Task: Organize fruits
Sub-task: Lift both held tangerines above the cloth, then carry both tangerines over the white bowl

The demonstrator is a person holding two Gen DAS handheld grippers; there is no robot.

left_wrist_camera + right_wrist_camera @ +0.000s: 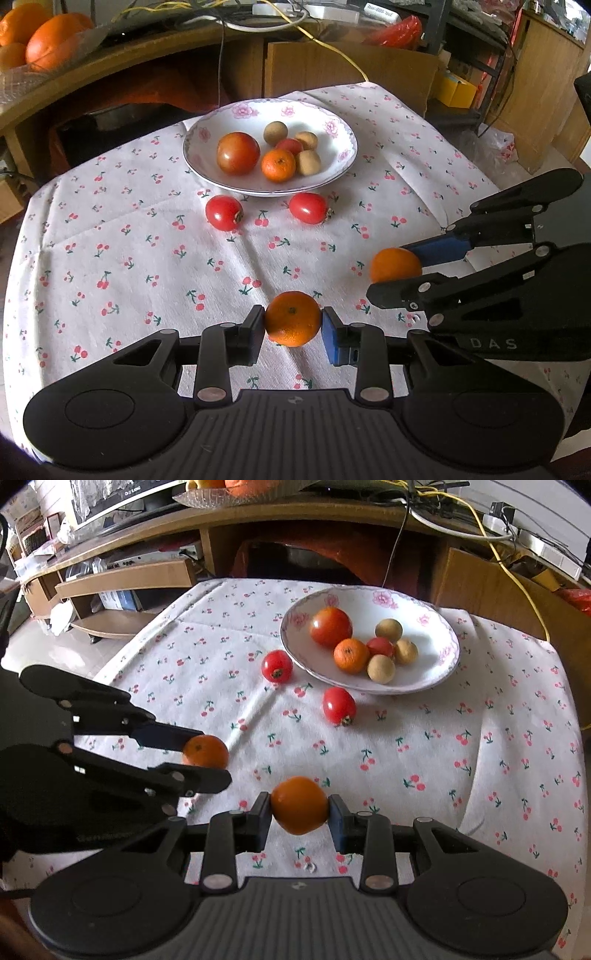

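Left wrist view: left gripper (pixel 293 325) has its jaws clamped on a mandarin (pixel 293 318), pads on opposite sides at the widest girth, stem end facing up. It sits low over the cherry-print cloth (pixel 147 258) on the desk; can't tell whether it is touching or just lifted. Off to the right, the right gripper (pixel 397 275) is pinching a second mandarin (pixel 393 264). Plate (pixel 343 129) is further back and carries a large tomato (pixel 238 153), a mandarin, a small red tomato and three tan longans (pixel 275 133). Two loose cherry tomatoes (pixel 224 213) lie on the cloth just in front of the rim.

Right wrist view: right gripper (pixel 299 812) is closed on its own mandarin (pixel 300 805), again held across the middle. Left gripper (pixel 207 755) shows at the left, holding the other mandarin (pixel 205 751). Plate (pixel 448 646) sits far right, with one cherry tomato (pixel 277 665) beside its near rim.

Handling, my read: mandarins are light, with loose soft peel and a round shape, so they roll on release. A grip across the equator is right; a modest squeeze is enough, more would bruise them. Set them down low into the plate's open side. The cherry tomatoes look smooth and slippery with thin skin; take them across the short axis, gently.
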